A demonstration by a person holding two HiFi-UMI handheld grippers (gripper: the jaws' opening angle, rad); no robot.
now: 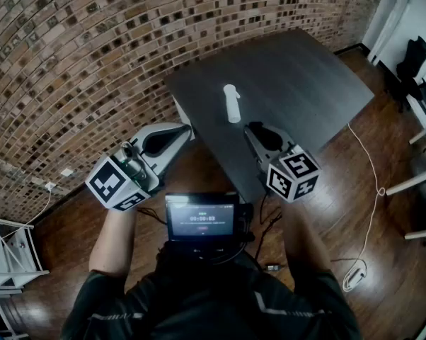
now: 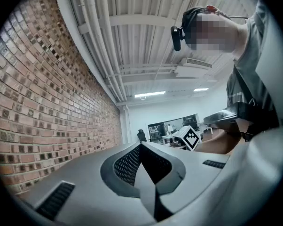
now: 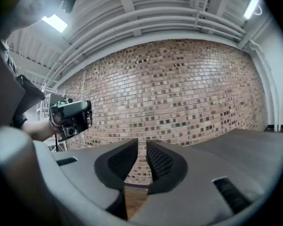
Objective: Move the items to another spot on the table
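A white bottle (image 1: 231, 103) lies on its side on the dark table (image 1: 305, 83), near the table's left front part. My right gripper (image 1: 252, 127) hovers just in front of the bottle, over the table's near edge, tips toward it. In the right gripper view the right gripper (image 3: 142, 142) shows a narrow gap between its jaws with nothing in it; the brick wall shows through. My left gripper (image 1: 187, 127) is off the table's left corner, over the floor. The left gripper view looks up at the ceiling, and there the left gripper (image 2: 140, 145) has its jaws closed together, empty.
A brick wall (image 1: 71, 62) runs along the table's far left side. A small screen (image 1: 202, 217) hangs at the person's chest. A white cable (image 1: 372, 204) trails over the wooden floor at the right. White shelving (image 1: 8, 264) stands at the lower left.
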